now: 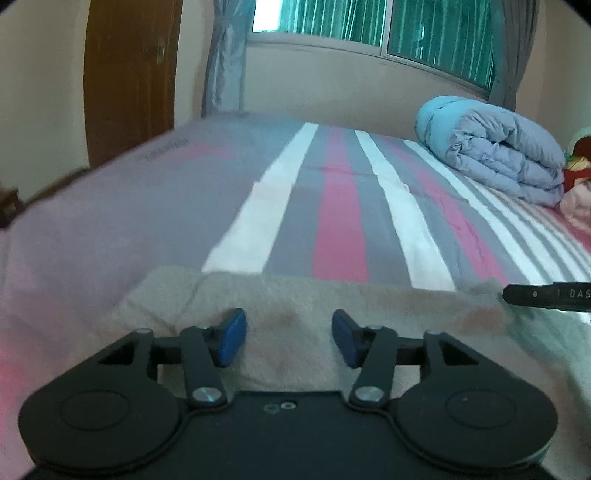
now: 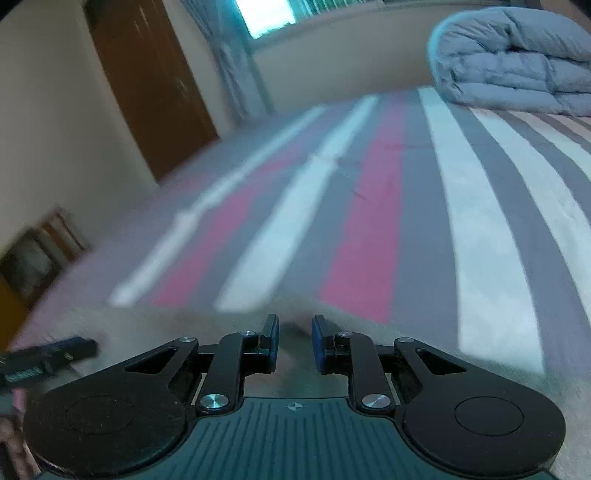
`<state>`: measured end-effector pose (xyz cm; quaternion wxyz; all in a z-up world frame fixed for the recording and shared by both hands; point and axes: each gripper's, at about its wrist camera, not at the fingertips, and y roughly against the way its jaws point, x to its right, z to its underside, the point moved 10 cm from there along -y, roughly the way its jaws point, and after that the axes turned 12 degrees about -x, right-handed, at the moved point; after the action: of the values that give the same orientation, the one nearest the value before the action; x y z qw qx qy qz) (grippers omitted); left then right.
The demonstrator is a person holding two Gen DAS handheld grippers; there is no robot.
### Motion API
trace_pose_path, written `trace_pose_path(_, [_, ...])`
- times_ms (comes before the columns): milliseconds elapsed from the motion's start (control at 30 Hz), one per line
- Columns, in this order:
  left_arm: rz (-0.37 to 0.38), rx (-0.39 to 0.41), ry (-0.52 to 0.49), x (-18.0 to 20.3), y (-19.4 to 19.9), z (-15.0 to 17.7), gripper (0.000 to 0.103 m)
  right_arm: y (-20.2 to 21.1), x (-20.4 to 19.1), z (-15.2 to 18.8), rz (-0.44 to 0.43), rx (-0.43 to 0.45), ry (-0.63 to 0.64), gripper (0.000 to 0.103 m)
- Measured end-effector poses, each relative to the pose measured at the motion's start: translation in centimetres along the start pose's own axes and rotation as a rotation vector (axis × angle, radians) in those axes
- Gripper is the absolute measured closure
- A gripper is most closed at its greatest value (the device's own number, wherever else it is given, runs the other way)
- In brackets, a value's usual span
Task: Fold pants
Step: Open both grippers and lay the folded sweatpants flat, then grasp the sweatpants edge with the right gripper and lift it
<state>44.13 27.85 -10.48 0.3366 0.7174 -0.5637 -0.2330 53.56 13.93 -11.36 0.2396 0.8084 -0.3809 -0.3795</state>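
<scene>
A brown wooden door stands at the far left, with a grey curtain beside it and a window along the far wall. The bed is covered by a sheet striped grey, white and red. The pants, beige and fuzzy, lie across the near edge of the bed, right under both tools. The left gripper hangs over the fabric with its blue pads well apart and cloth showing in the gap; whether the pads touch it I cannot tell. The right gripper has its fingers drawn close, a narrow slot left between them, with pale fabric showing there, though I cannot tell if it is pinched. At the far right a folded blue-grey duvet sits on the bed.
</scene>
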Motion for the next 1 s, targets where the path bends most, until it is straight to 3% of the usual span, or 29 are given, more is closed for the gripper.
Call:
trace_pose_path(67, [-0.005,-0.031,-0.005,0.0,-1.1,0.5,0.056,-1.3,0.4,0.2,0.044,-0.021,0.018,0.084])
trace_pose_path(100, [-0.005,-0.031,-0.005,0.0,-1.2,0.8,0.056,-2.6,1.2,0.7,0.074,-0.072,0.007,0.084])
trace_pose_path(133, [-0.001,-0.014,-0.003,0.1,-0.4,0.8,0.055,-2.5,1.6,0.7,0.053,-0.077,-0.021,0.084])
trace_pose_path(233, [-0.021,0.042,0.028,-0.1,2.6,1.6,0.012,2.0,2.4,0.1,0.027,0.024,-0.079,0.083])
trace_pose_path(333, [-0.028,0.103,0.034,0.4,5.6,3.7,0.011,9.1,4.5,1.8,-0.009,0.174,-0.109,0.083])
trace_pose_path(533, [0.011,0.057,0.079,2.4,8.2,8.6,0.011,24.2,18.0,9.9,0.14,0.353,-0.363,0.08])
trace_pose_path(567, [0.013,0.048,0.084,2.9,8.4,9.3,0.011,26.6,20.5,11.4,0.159,0.365,-0.422,0.071])
trace_pose_path(600, [0.016,0.037,0.082,3.3,8.3,9.8,0.01,28.9,22.9,13.0,0.184,0.38,-0.478,0.05])
trace_pose_path(667, [0.026,-0.004,0.093,4.2,7.9,11.1,0.008,33.5,26.7,15.8,0.249,0.443,-0.566,0.038])
trace_pose_path(767, [0.044,-0.064,0.159,4.5,6.5,12.4,0.006,37.8,31.5,19.8,0.25,0.503,-0.741,0.039])
trace_pose_path(867, [0.034,-0.047,0.174,4.4,5.8,13.0,0.006,40.2,35.2,23.0,0.191,0.552,-0.916,0.058])
trace_pose_path(1000, [0.034,-0.055,0.17,4.5,5.8,13.3,0.006,40.3,38.1,25.7,0.09,0.551,-1.071,0.058])
